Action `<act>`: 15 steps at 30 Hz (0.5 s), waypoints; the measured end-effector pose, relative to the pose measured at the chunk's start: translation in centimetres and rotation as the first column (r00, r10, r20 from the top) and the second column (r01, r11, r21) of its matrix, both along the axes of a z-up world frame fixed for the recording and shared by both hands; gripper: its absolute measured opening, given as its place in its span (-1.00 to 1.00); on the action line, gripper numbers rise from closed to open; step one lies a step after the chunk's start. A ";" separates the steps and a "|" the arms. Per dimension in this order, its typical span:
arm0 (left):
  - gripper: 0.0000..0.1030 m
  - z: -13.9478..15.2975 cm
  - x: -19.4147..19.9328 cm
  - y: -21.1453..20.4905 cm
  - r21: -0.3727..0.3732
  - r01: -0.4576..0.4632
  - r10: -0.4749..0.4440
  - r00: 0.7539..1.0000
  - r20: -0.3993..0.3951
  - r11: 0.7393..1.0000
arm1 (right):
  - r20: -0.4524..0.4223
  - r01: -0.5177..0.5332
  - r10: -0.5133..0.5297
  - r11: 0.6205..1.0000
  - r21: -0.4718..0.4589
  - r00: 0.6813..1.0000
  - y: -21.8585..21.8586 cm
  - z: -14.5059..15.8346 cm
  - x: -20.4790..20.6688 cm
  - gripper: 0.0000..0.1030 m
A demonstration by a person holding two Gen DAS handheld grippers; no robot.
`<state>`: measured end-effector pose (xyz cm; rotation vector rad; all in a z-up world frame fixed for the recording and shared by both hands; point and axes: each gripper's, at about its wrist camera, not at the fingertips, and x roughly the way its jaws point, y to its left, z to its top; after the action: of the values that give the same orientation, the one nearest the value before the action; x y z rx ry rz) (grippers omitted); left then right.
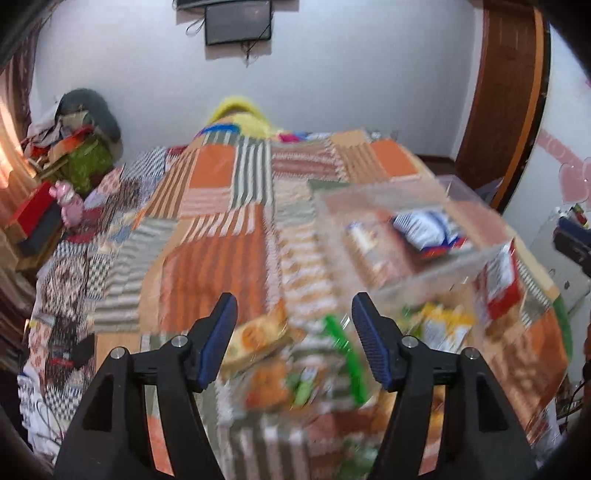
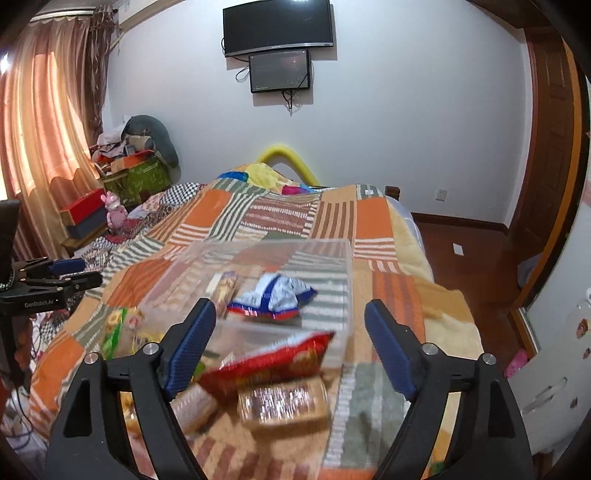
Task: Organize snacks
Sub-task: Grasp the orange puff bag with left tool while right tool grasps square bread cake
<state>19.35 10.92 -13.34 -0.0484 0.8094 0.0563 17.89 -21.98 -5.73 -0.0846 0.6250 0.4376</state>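
A clear plastic box [image 2: 347,266] stands on the patchwork bed; inside lie a blue-and-white packet [image 2: 273,299] and a tan bar packet [image 2: 225,288]. My right gripper [image 2: 290,304] is open above the box's near wall. A blurred red packet [image 2: 269,363] shows below it, free of the pads, with a brown packet [image 2: 284,402] in front. In the blurred left wrist view my left gripper [image 1: 293,299] is open over loose snacks: an orange packet [image 1: 255,339] and a green one [image 1: 343,358]. The box [image 1: 424,284] lies to its right, the red packet [image 1: 498,284] beside it.
The bedspread [image 2: 373,218] covers the whole bed, whose right edge drops to a wooden floor [image 2: 476,258]. Boxes and clutter [image 2: 136,173] pile up at the far left by the curtain. Two screens [image 2: 277,26] hang on the wall. A white cabinet [image 2: 554,369] stands at the right.
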 end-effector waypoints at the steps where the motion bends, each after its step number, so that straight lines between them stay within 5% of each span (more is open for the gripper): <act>1: 0.25 -0.6 -0.4 0.4 -0.006 -0.006 0.006 1.000 -0.013 1.000 | -0.006 0.001 -0.001 1.000 -0.004 1.000 -0.1 -0.4 -0.2 0.64; 9: 0.29 -6.2 -3.5 2.6 -0.115 -0.071 0.056 0.991 -0.124 0.991 | -0.095 0.032 -0.032 0.999 -0.003 0.995 -0.8 -3.6 -2.0 0.76; 15: 0.37 -9.0 -4.2 2.0 -0.105 -0.058 0.038 0.983 -0.179 0.993 | -0.161 0.032 -0.039 0.999 -0.043 0.986 -0.4 -6.4 -2.0 0.78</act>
<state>15.19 12.94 -22.36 -0.1694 0.9885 0.0623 15.94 -22.37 -12.13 -0.0763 0.7942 0.3997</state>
